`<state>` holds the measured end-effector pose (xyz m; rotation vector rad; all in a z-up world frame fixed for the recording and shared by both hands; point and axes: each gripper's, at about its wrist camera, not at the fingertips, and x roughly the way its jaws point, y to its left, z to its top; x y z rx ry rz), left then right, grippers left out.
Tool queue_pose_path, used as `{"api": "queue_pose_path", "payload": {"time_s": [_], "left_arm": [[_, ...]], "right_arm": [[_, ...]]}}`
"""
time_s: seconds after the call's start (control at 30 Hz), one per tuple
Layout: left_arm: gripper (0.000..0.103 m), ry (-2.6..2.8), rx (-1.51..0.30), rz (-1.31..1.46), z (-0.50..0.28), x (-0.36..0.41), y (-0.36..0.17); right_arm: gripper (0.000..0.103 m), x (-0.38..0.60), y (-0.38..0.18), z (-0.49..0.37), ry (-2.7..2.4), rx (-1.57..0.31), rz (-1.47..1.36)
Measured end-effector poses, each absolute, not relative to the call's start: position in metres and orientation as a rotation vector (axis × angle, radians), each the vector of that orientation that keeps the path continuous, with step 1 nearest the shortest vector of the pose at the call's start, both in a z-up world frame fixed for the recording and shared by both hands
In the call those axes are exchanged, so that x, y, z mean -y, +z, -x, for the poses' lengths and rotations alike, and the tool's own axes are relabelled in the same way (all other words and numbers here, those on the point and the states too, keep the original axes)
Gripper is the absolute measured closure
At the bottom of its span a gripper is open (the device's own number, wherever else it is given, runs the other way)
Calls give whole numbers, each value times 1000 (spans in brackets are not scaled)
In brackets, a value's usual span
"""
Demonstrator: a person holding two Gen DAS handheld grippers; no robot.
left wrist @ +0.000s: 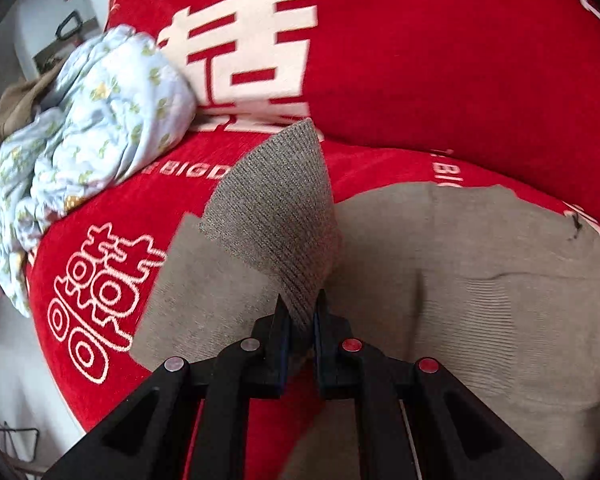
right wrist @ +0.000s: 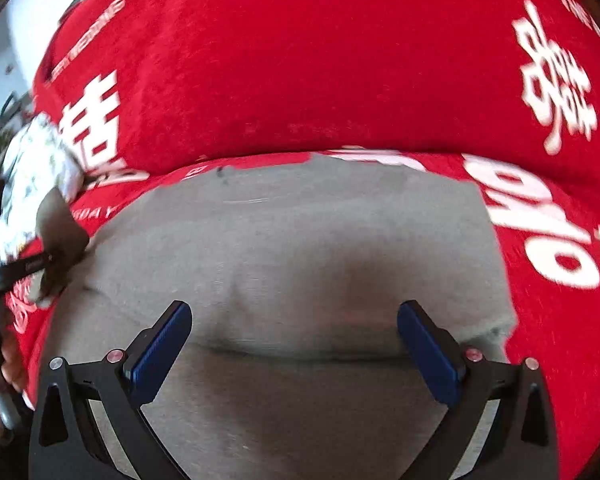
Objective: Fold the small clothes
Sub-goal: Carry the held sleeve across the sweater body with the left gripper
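Note:
A taupe knit garment (left wrist: 480, 280) lies spread on a red cover with white characters (left wrist: 420, 60). My left gripper (left wrist: 302, 308) is shut on a ribbed corner of the garment (left wrist: 276, 208), which stands lifted and folded over the flat part. In the right wrist view the same garment (right wrist: 300, 248) lies flat below my right gripper (right wrist: 296, 320). Its blue pads (right wrist: 162, 348) stand wide open above the cloth with nothing between them. At that view's left edge the left gripper (right wrist: 56, 256) shows with the raised corner in it.
A crumpled pale blue patterned cloth (left wrist: 92, 132) lies at the far left on the red cover, also seen as the pale cloth (right wrist: 32, 176) in the right wrist view. A brown cloth (left wrist: 16, 108) sits behind it. A hand (right wrist: 8, 368) holds the left gripper's handle.

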<state>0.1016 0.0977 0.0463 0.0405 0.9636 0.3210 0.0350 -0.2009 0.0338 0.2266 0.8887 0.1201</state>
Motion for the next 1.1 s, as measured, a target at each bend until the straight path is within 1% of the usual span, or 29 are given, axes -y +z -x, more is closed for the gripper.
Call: {"api": "queue_pose_path", "payload": {"time_s": [0.13, 0.4, 0.67, 1.1], "left_arm": [[92, 309, -956, -76, -101, -78, 56], [92, 299, -980, -112, -104, -56, 59], [92, 274, -1006, -122, -112, -31, 60], [92, 223, -1012, -158, -119, 18, 69]], "right_arm": [[1, 219, 34, -35, 99, -900, -287], [1, 231, 36, -33, 93, -930, -276], [1, 220, 32, -29, 130, -971, -178], [1, 235, 31, -22, 125, -979, -209]]}}
